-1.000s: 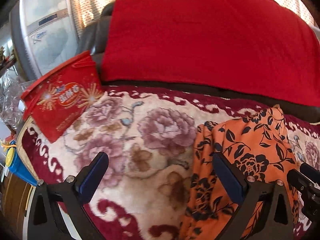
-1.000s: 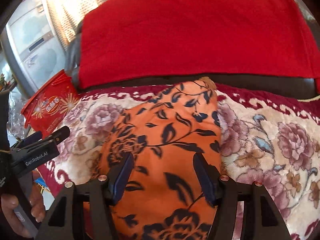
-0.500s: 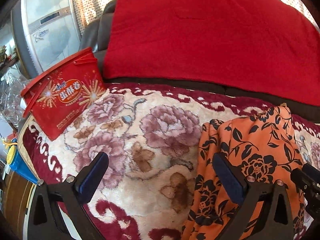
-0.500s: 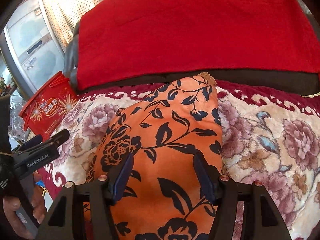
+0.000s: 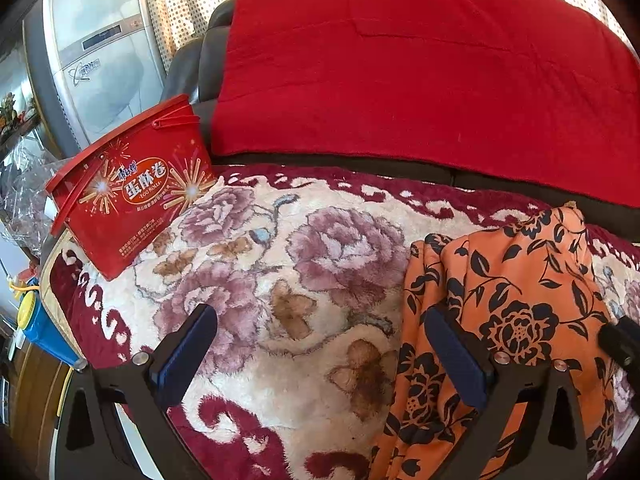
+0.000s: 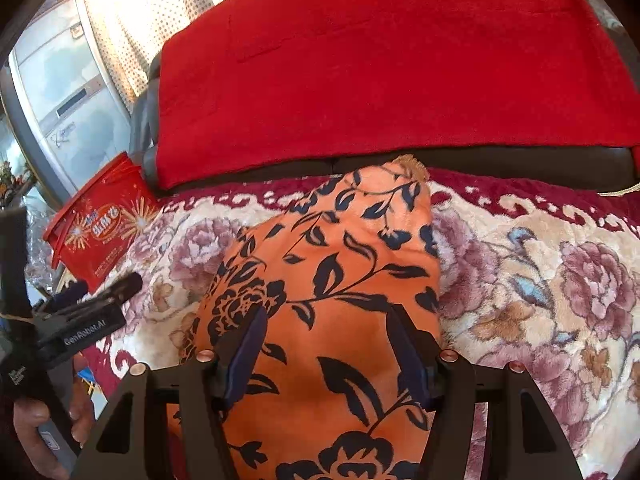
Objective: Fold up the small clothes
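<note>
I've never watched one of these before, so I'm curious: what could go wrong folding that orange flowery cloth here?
The orange floral garment lies bunched on a plush floral blanket; open fingers might pinch blanket pile along with fabric. The left gripper straddles mostly blanket beside the garment's edge, so it may miss the edge. The right gripper sits mid-cloth, which might crease it unevenly.

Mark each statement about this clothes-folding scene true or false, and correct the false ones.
1. The orange floral garment lies on a flowered blanket. True.
2. The left gripper is clamped on the garment. False: its jaws stand wide open, holding nothing.
3. A red egg-roll tub stands at the blanket's left edge. True.
4. The sofa back is covered by a blue cloth. False: the cloth is red.
5. The right gripper is open, with the garment showing between its fingers. True.
</note>
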A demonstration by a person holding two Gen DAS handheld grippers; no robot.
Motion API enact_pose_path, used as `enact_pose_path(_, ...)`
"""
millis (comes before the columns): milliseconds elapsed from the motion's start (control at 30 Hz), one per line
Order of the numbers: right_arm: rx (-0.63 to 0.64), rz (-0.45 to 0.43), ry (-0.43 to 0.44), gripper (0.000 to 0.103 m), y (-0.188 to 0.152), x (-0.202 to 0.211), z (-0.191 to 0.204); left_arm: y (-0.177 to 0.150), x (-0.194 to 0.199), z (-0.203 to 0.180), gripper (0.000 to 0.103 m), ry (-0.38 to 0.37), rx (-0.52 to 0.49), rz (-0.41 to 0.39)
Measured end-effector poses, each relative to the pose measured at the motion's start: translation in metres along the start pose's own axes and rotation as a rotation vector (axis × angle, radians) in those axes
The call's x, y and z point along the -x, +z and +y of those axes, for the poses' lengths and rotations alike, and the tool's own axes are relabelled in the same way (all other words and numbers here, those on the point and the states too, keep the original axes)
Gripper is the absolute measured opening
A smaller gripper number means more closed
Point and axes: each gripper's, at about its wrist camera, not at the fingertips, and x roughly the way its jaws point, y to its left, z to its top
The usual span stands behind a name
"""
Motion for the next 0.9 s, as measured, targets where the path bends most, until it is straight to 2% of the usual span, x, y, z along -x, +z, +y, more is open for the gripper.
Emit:
enact_pose_path(100, -0.003, 0.013, -0.022, 0.066, -0.004, -0.009, -0.010, -0.007, -0.022, -0.007, 0.103, -0.019, -0.022, 0.053)
enact_pose_path(133, -0.012, 0.061, -0.034, 0.066, -0.008, -0.020, -0.016, -0.010, -0.032, -0.008, 0.103, -0.049, -0.025, 0.090)
enact_pose_path(167, -0.025, 0.079, -0.027, 0.066, -0.011, -0.025, -0.022, -0.016, -0.051, -0.011, 0.103, -0.112, -0.021, 0.163)
enact_pose_path(233, -0.068, 0.061, 0.008, 0.066, -0.014, -0.021, -0.032, -0.029, -0.078, -0.014, 0.103, -0.157, -0.021, 0.270)
enact_pose_path(267, -0.078, 0.059, 0.019, 0.066, -0.013, -0.018, -0.035, -0.033, -0.084, -0.014, 0.103, -0.167, -0.018, 0.293)
enact_pose_path(400, -0.136, 0.013, 0.068, 0.066, -0.010, 0.002, -0.057, -0.025, -0.079, 0.001, 0.103, -0.262, 0.062, 0.306)
enact_pose_path(500, -0.241, 0.022, 0.113, 0.076, -0.009, 0.004, -0.085, -0.020, -0.070, 0.008, 0.103, -0.334, 0.102, 0.312)
enact_pose_path(533, -0.296, 0.042, 0.152, 0.076, -0.011, 0.001, -0.097, -0.019, -0.069, 0.006, 0.103, -0.350, 0.100, 0.318)
enact_pose_path(567, -0.340, 0.056, 0.182, 0.076, -0.012, -0.002, -0.106, -0.018, -0.067, 0.004, 0.103, -0.346, 0.093, 0.318)
enact_pose_path(700, -0.436, 0.078, 0.250, 0.076, -0.017, -0.008, -0.122, -0.016, -0.050, -0.016, 0.103, -0.224, -0.017, 0.245)
enact_pose_path(900, -0.352, 0.053, 0.259, 0.076, -0.010, 0.001, -0.100, -0.009, -0.027, -0.016, 0.103, -0.156, -0.055, 0.139)
